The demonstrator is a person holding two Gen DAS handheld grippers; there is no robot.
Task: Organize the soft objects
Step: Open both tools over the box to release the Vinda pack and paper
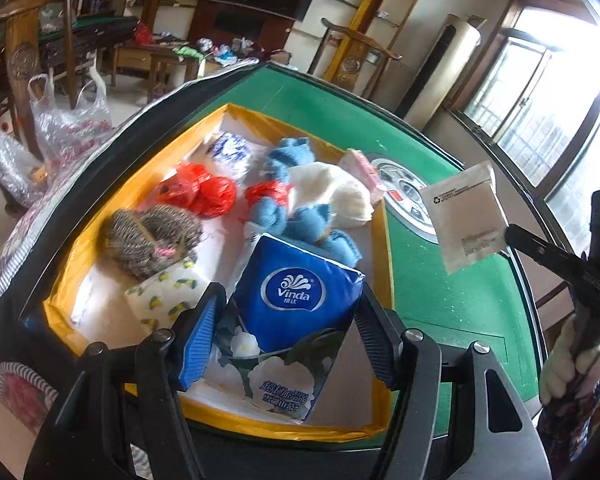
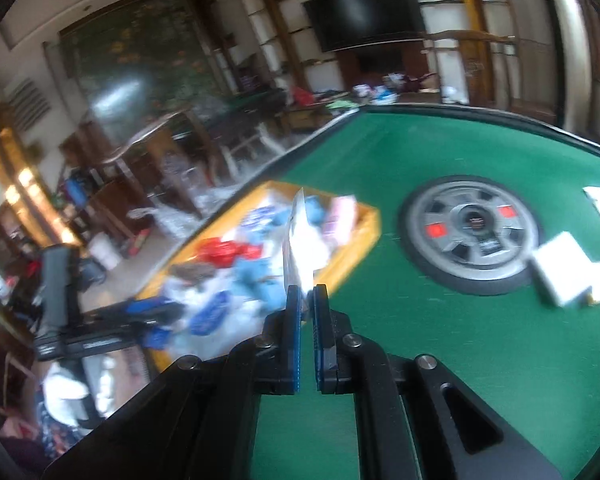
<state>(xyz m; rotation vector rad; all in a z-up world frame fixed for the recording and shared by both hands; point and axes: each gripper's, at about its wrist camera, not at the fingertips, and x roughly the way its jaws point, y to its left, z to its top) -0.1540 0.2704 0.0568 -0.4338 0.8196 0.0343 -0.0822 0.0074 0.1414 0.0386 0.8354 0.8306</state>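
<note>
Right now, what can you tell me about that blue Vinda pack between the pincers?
The Vinda tissue pack is a soft plastic-wrapped packet, deep blue on top with a white oval logo, white flowers and Chinese lettering toward its near end. It stands tilted between the left gripper, whose ribbed blue pad meets one side. It sits inside the yellow-rimmed box, in front of the blue knitted pieces.

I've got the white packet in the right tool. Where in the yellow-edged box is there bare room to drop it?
Bare white floor shows along the yellow-edged box wall nearest the green table, beside the Vinda tissue pack that the left tool holds. The far half is crowded: blue knit bundles, red plastic bag, cream cloth. The right tool grips the white packet.
</note>
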